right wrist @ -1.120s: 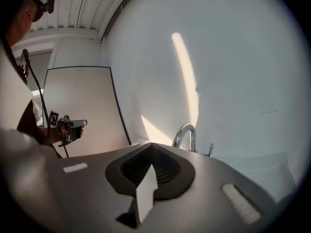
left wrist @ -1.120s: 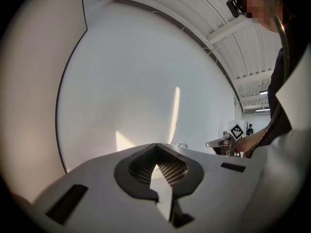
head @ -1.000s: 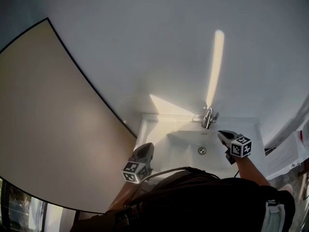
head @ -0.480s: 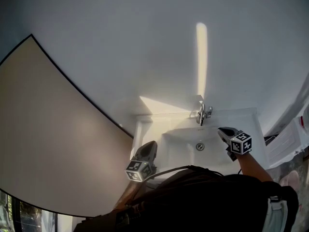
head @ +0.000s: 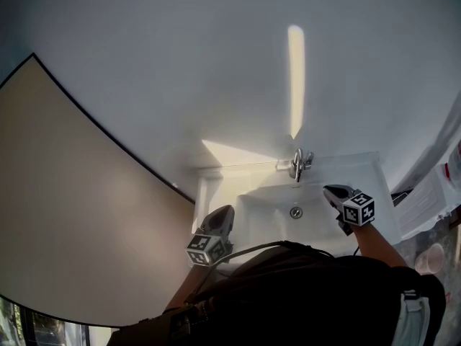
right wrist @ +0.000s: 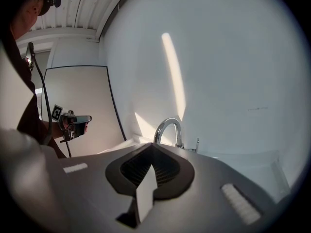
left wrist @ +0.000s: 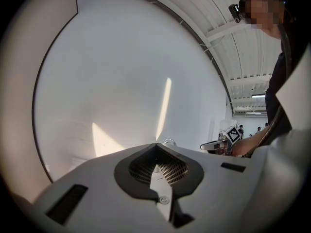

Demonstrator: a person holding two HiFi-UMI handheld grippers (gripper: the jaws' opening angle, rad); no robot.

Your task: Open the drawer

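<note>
White washbasin [head: 263, 218] under both grippers, head view; the drawer shows in no view, since the person's dark torso [head: 302, 294] covers everything below the basin's front edge.

Left gripper [head: 225, 212]: jaws together with nothing between them, pointing level over the basin's front left corner.

Right gripper [head: 329, 190]: jaws likewise together and empty, tilted slightly down over the basin's right side.

Drain [head: 295, 212]: between the two grippers, nearer the right one.

Tap [head: 297, 163]: beyond the right gripper's tips and to their left; in the right gripper view it rises just past the closed tips.

Pale wall [head: 216, 71]: ahead of both grippers, crossed by a narrow sunlit band [head: 295, 78].

Beige panel [head: 72, 207]: left of the left gripper.
</note>
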